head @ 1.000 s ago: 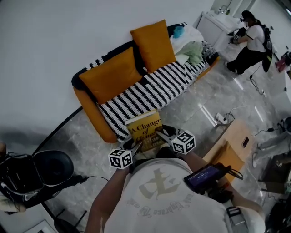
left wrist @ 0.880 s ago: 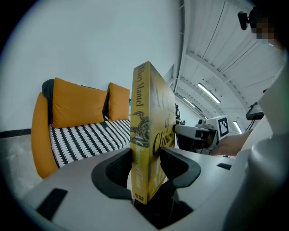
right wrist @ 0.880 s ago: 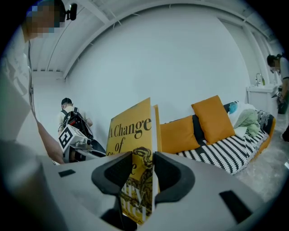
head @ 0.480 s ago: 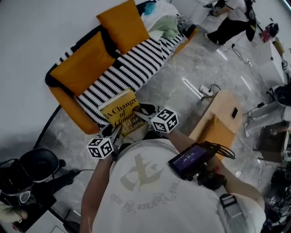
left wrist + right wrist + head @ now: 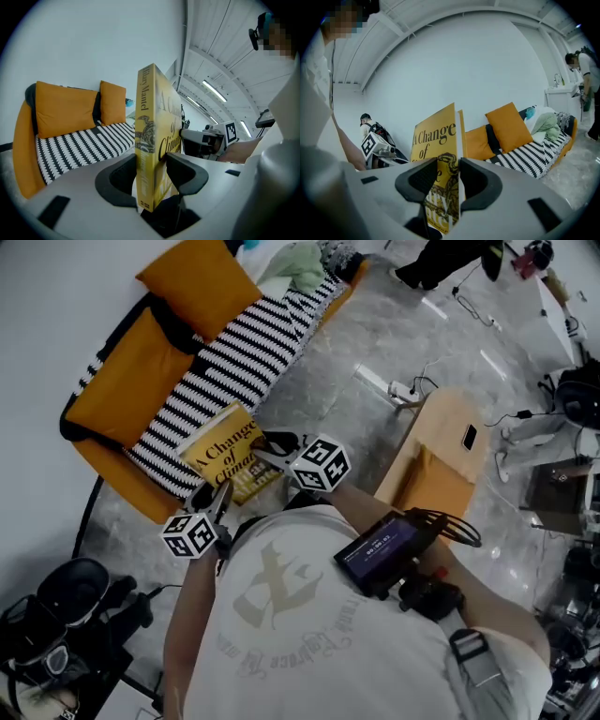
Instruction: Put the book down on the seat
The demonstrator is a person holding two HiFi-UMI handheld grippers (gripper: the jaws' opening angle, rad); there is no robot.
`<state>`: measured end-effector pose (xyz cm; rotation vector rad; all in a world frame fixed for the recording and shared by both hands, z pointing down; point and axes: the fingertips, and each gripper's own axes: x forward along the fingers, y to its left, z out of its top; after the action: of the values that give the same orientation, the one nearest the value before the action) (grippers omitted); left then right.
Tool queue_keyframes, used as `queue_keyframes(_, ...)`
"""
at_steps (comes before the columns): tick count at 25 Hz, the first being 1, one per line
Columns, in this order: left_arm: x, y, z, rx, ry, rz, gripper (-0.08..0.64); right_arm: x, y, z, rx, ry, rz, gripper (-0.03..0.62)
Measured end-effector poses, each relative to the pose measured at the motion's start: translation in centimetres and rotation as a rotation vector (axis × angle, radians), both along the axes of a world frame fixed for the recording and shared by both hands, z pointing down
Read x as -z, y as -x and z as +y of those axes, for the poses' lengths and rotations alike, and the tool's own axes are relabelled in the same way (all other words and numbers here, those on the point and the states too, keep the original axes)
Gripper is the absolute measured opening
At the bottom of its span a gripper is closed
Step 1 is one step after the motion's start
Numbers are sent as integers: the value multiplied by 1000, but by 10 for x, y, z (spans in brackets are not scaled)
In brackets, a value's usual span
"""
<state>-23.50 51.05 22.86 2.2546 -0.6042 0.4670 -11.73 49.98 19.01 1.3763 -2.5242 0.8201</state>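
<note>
The book point(image 5: 223, 454) is held upright, gripped tight by the left hand-held gripper point(image 5: 218, 500) and the right hand-held gripper point(image 5: 269, 448). It has been brought a bit further over the edge of the seat point(image 5: 225, 362) just ahead. It is not yet laid down.

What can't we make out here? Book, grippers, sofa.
- Book, near edge: in the head view it is covered by the left gripper and right gripper.
- Gap from book to sofa seat: no view shows it side-on.
- Sofa's far end: cut off by the top edge of the head view.
- Device screen text: too small to read in the head view.
</note>
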Motion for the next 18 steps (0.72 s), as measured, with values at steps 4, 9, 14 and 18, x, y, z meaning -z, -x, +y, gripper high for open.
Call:
queue_keyframes(4,-5,0,2,-5,0,-9,209,-6,0,1,-1,-5,-8,164)
queue_keyframes(9,-6,-38,-2,-1,7,-39,209,-9,-38,-3,7,-1,-35,164)
queue_keyframes(14,-9,-75,-22,8,16,-63,209,-13,-76,-27,25,-10,-53,164)
queue_keyframes(18,-10,-80,-27,14,0,-74,210,-14,-81,-34,31,-30,-56,164)
